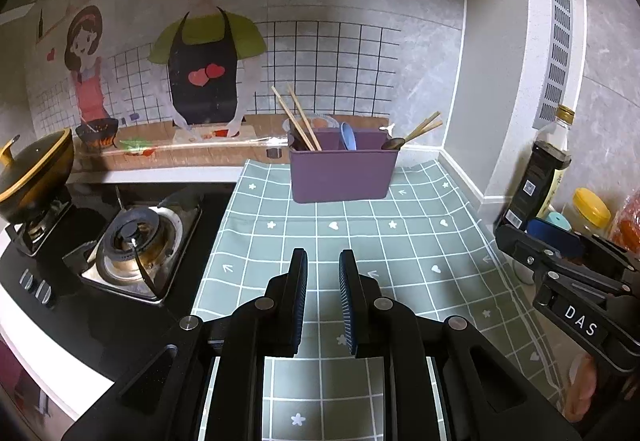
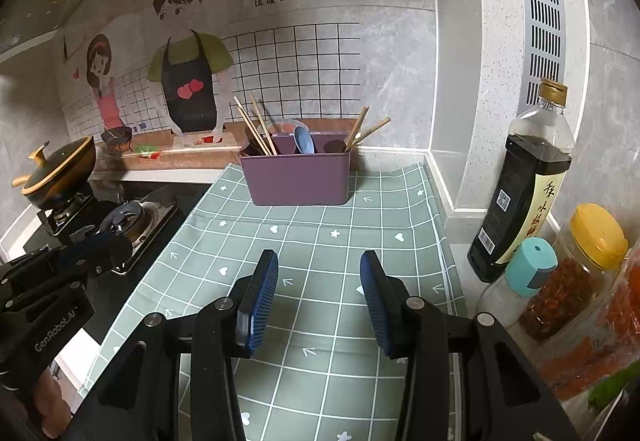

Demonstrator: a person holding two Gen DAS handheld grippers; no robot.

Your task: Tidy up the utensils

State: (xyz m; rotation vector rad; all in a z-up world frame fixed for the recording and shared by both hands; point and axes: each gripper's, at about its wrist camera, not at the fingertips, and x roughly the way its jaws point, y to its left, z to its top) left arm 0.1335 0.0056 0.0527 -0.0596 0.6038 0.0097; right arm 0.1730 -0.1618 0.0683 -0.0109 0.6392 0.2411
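A purple utensil caddy [image 2: 298, 177] stands upright at the back of the worktop, on a green checked cloth [image 2: 320, 269]. Its left compartment holds wooden chopsticks [image 2: 256, 129], the middle one a blue spoon [image 2: 304, 140], and the right one a dark spoon with more chopsticks [image 2: 366, 131] leaning out. Nearer the camera, the left gripper [image 1: 323, 261] and right gripper [image 2: 319, 261] hover above the cloth, both with fingers apart and nothing between them. A gas stove [image 1: 136, 245] lies to the left; a sauce bottle [image 2: 528, 193] stands to the right.

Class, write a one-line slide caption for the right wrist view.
Empty, open right hand-held gripper above a green checked cloth, facing a purple utensil caddy holding chopsticks and spoons.
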